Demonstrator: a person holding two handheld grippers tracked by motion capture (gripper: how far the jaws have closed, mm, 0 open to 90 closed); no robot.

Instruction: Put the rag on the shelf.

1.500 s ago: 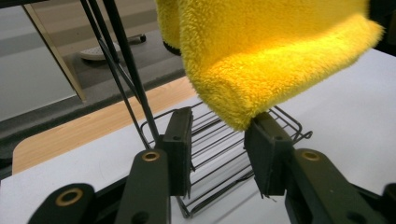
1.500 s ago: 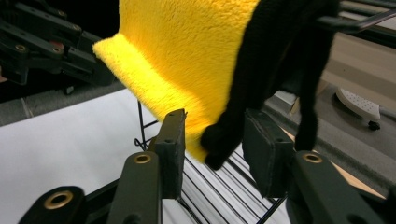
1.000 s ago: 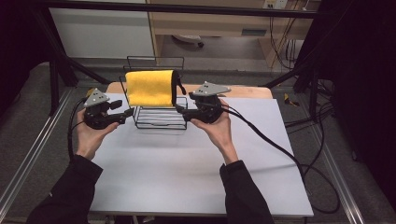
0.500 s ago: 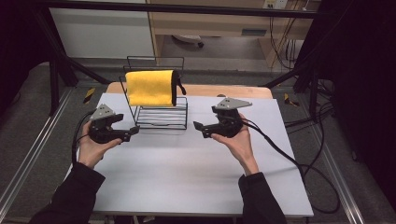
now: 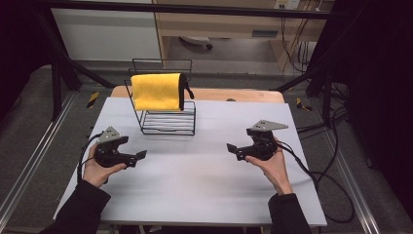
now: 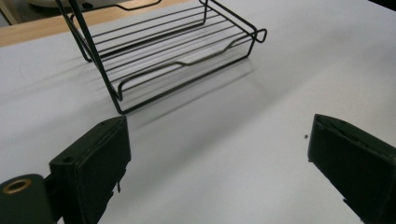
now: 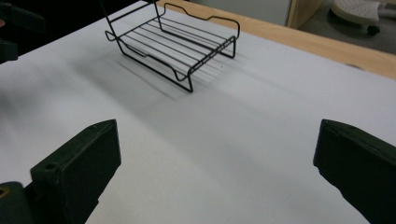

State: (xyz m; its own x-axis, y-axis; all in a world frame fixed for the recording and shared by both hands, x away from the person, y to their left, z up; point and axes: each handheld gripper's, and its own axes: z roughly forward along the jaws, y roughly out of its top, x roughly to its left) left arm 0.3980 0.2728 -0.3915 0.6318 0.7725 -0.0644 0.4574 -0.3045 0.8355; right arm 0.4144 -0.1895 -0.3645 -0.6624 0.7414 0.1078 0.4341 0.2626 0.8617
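left gripper: jaws spread wide, holding nothing
right gripper: same, wide apart and empty
wire rack: yellow cloth draped on top

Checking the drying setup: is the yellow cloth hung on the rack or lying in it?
Hung: the yellow cloth drapes over the wire rack's top bar.

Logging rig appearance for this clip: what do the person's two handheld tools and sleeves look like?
Both tools, left tool and right tool, are black, each with two blocky black jaws, a grey three-cornered plate on top, and a trailing black cable. The person wears dark long sleeves; hands are ungloved.
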